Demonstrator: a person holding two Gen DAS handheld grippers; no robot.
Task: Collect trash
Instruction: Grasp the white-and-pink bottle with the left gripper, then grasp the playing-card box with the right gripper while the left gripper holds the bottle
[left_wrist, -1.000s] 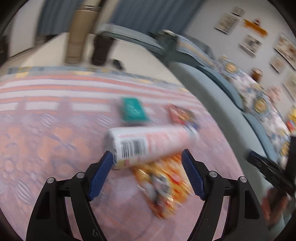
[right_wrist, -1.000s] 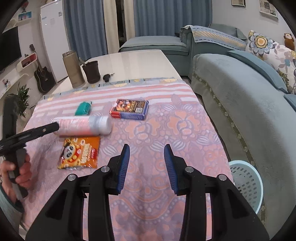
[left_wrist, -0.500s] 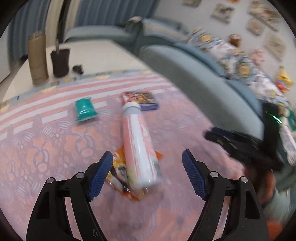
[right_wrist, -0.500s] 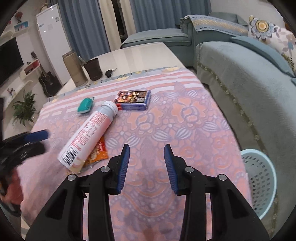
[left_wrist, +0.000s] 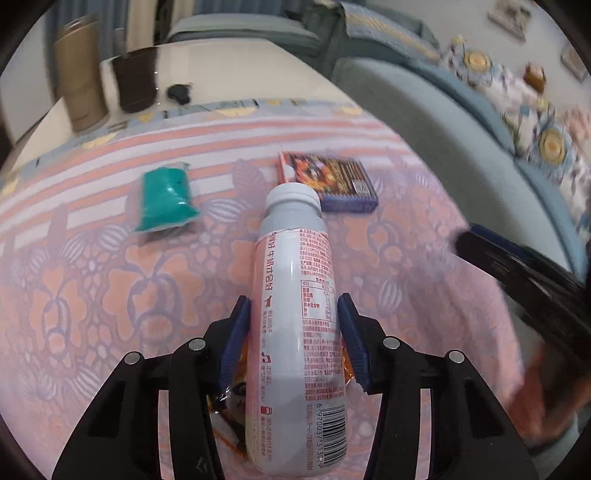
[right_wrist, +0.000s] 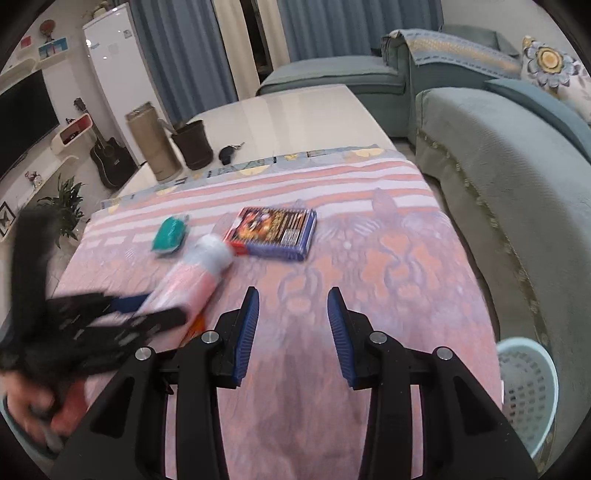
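On the cloth (left_wrist: 92, 295) lay a green packet (left_wrist: 166, 199) at the left, then the bottle (left_wrist: 299, 314) on its side with its cap pointing away, atop an orange wrapper (left_wrist: 232, 391), and a box (left_wrist: 328, 181) just beyond the cap. The left gripper (left_wrist: 294, 332) straddled the bottle's lower body; its jaws had just been closing and the pads stood tight against both sides, apparently gripping. The risk was the round, smooth body: held near its base, the capped end could swing down or slip out on lifting, and a pad might snag the wrapper beneath and drag it along. Further right, the right gripper (right_wrist: 293, 325) hung over bare cloth with a narrow gap and nothing between its fingers. The basket (right_wrist: 528, 387) stood on the floor beyond the table's right edge, so a carry across risked a drop.
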